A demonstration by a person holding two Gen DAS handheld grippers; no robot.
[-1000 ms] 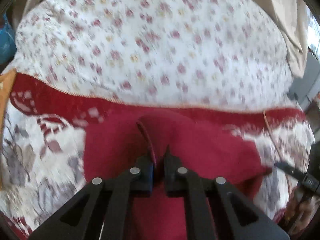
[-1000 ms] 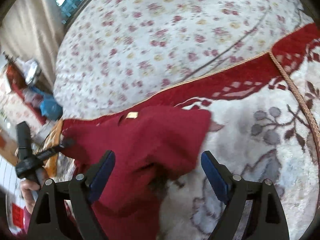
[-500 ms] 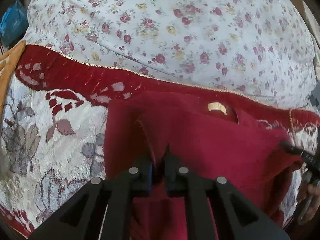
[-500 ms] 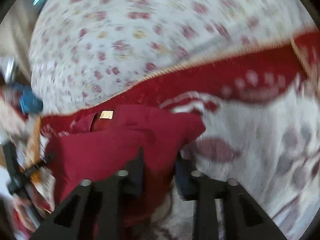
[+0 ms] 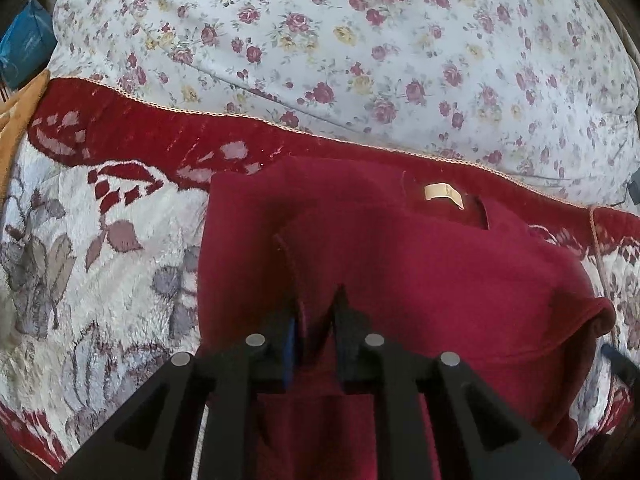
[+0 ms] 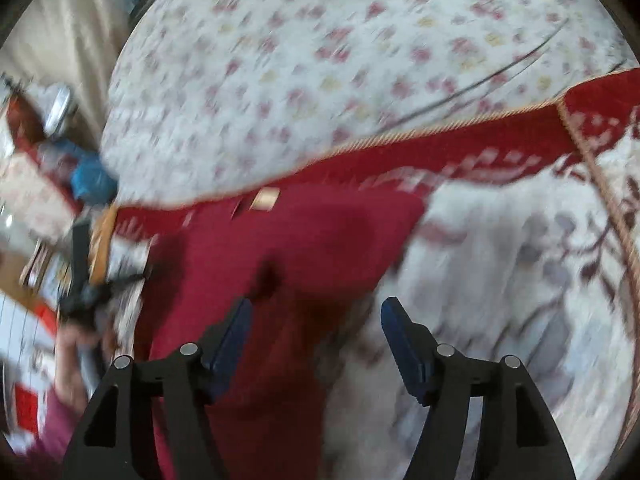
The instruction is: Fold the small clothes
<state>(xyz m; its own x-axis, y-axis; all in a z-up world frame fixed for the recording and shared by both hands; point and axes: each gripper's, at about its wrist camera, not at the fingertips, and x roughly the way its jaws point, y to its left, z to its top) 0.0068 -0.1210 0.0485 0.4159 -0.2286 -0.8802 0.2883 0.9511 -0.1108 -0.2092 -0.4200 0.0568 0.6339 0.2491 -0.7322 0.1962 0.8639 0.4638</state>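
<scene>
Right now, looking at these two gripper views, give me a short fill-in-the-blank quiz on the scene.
1. The garment being folded is dark ____.
2. Its small tag is ____ coloured.
3. The sheet behind the blanket has a ____ print.

Missing words: red; cream; floral

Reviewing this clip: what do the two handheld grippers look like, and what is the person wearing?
Both grippers are matte black plastic with triangular cutouts in the linkage arms and round silver pins at the joints. The left gripper and right gripper carry dark blue pads on the inner finger faces. No cables or markings show. At the right view's lower left, a pink sleeve covers the person's arm, though blurred.
</scene>
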